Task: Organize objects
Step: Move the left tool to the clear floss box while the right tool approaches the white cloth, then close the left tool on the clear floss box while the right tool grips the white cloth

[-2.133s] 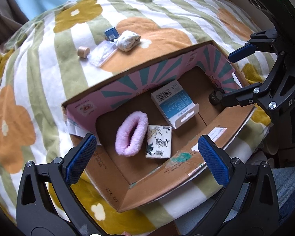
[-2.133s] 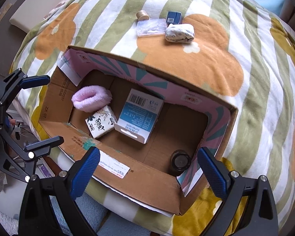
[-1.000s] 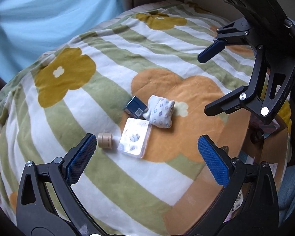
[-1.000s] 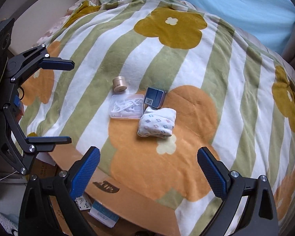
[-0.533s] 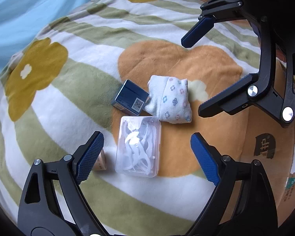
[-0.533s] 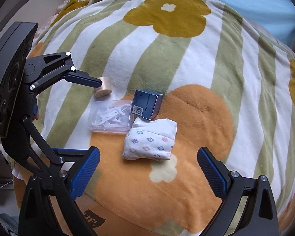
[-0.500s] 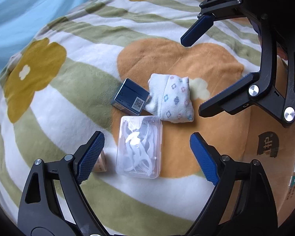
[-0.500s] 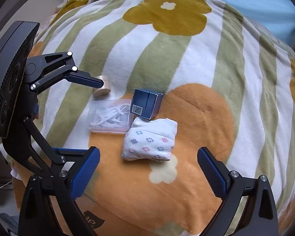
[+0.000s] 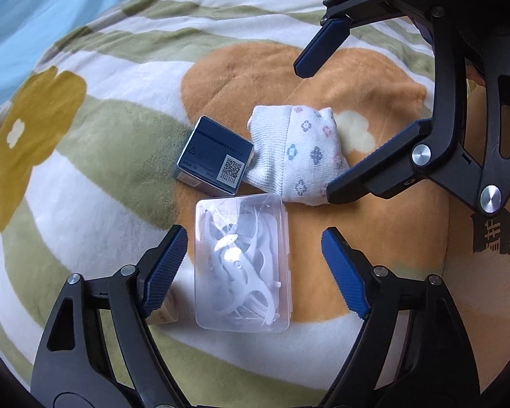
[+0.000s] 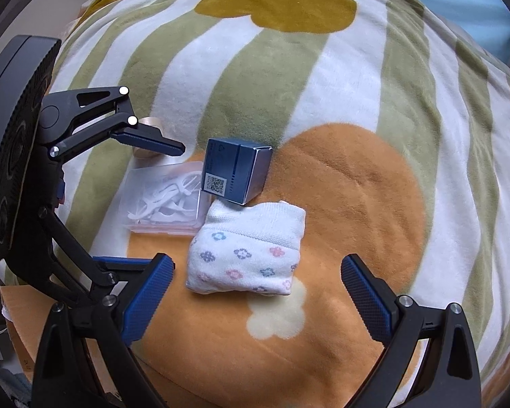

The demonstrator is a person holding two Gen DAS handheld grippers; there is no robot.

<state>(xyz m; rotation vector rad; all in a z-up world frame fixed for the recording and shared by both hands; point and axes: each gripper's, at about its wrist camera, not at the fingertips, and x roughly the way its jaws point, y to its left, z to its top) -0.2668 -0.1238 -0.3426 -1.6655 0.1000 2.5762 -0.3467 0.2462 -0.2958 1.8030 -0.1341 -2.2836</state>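
A clear plastic case of white floss picks [image 9: 243, 267] lies on the flowered blanket, between the open jaws of my left gripper [image 9: 254, 268]. It also shows in the right wrist view [image 10: 165, 204]. A dark blue box with a QR code [image 9: 214, 159] [image 10: 236, 170] and a folded white sock with small flowers [image 9: 295, 156] [image 10: 248, 255] lie just beyond it. My right gripper [image 10: 256, 292] is open and empty, straddling the sock from close above. A small tan spool [image 10: 148, 123] sits behind the left gripper's finger.
The striped blanket with orange and mustard flowers [image 10: 357, 187] covers the bed. A cardboard box flap with black print [image 9: 486, 238] lies at the right edge of the left wrist view. Pale blue fabric [image 9: 34, 6] lies at the far side.
Both grippers left the cardboard box and came down over the loose items. My left gripper closed in around the floss case; my right gripper closed in on the sock.
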